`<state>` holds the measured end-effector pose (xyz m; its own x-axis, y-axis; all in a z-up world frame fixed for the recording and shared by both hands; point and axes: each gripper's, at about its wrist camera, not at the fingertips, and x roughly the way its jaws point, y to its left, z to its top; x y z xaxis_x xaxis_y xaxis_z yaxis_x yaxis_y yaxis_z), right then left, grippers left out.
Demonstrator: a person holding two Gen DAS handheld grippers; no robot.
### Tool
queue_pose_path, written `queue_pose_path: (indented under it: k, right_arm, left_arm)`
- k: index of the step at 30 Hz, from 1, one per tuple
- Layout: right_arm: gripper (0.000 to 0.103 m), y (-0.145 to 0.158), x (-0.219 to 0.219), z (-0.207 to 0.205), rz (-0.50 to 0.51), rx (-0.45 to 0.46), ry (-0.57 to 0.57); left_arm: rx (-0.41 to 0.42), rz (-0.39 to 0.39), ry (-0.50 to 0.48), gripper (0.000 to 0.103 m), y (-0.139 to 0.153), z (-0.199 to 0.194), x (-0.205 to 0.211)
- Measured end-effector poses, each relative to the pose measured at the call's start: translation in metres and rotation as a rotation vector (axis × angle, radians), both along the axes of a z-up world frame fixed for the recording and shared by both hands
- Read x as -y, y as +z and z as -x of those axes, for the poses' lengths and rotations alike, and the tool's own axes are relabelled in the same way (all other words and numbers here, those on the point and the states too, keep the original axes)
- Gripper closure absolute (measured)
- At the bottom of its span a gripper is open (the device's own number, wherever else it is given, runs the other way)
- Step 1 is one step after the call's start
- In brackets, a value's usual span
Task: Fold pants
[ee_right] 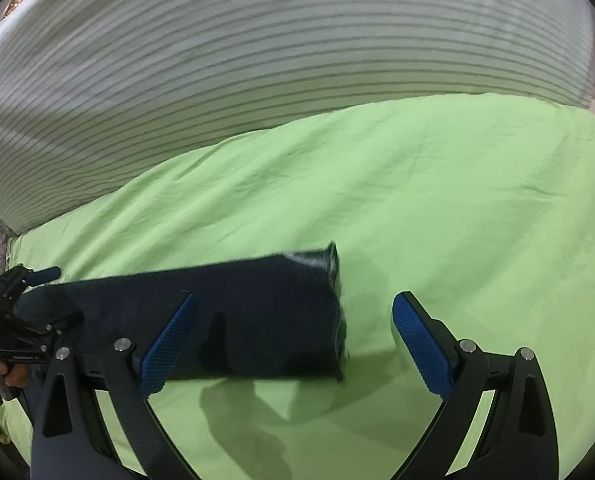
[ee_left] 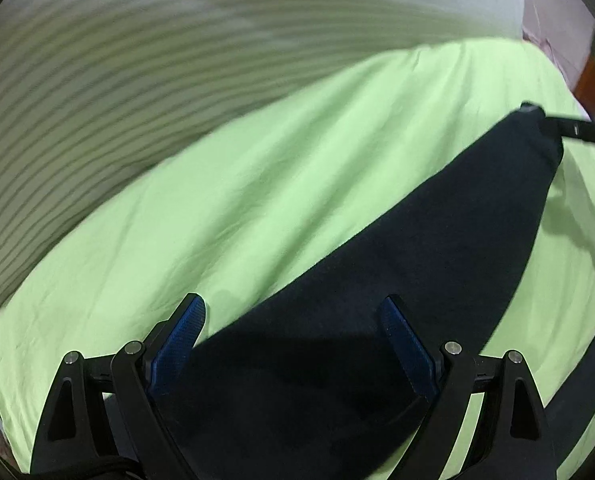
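Dark navy pants (ee_left: 417, 260) lie as a long narrow strip on a light green bed sheet (ee_left: 257, 180). My left gripper (ee_left: 293, 302) hovers open over one end of the strip, its blue pads either side of the cloth's edge. At the far end, my right gripper (ee_left: 569, 128) reaches the strip's corner. In the right wrist view the pants (ee_right: 257, 312) end in a squared edge, and my right gripper (ee_right: 296, 298) stands open above that end. The left gripper (ee_right: 37, 300) shows at the far left, fingers apart around the cloth.
A white cloth with thin grey stripes (ee_right: 257, 60) rises behind the sheet (ee_right: 457, 220) and fills the top of both views, also as striped cloth (ee_left: 137, 60). A hand (ee_right: 1, 372) holds the left gripper's handle. Bare sheet lies to the right of the pants.
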<state>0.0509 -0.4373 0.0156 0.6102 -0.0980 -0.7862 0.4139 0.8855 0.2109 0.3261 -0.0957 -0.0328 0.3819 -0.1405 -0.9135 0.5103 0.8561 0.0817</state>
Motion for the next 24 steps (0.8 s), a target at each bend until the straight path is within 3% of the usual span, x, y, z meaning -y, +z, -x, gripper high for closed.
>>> queue_pose_path:
  k: [2, 5, 9, 10, 11, 12, 14, 17, 24]
  right_arm:
    - [0.008, -0.003, 0.005, -0.007, -0.027, 0.008, 0.008]
    - [0.026, -0.011, 0.015, -0.017, -0.097, 0.003, 0.007]
    - [0.062, -0.013, 0.015, -0.023, -0.106, -0.006, 0.021]
    - [0.075, -0.012, 0.014, -0.023, -0.099, -0.008, 0.025]
    - [0.082, -0.011, 0.012, -0.022, -0.093, -0.009, 0.027]
    - [0.090, -0.009, 0.012, -0.021, -0.092, -0.005, 0.027]
    - [0.091, -0.004, 0.011, -0.016, -0.101, 0.010, 0.027]
    - [0.093, 0.007, 0.009, -0.004, -0.105, 0.044, 0.032]
    - [0.093, 0.020, -0.001, 0.043, -0.137, 0.105, 0.052]
  left_arm:
    - [-0.027, 0.001, -0.019, 0.013, -0.006, -0.003, -0.001]
    - [-0.063, 0.005, -0.025, 0.012, -0.012, -0.007, -0.012]
    - [-0.088, 0.049, -0.010, 0.020, -0.013, -0.015, -0.015]
    - [-0.094, 0.060, -0.016, 0.031, -0.012, -0.013, -0.017]
    - [-0.100, 0.069, -0.025, 0.046, -0.010, -0.012, -0.017]
    - [-0.107, 0.080, -0.039, 0.056, -0.009, -0.010, -0.017]
    - [-0.112, 0.086, -0.064, 0.091, -0.003, -0.003, -0.016]
    - [-0.103, 0.112, -0.080, 0.096, 0.009, 0.009, -0.021]
    - [-0.060, 0.191, -0.075, 0.097, 0.045, 0.054, -0.055]
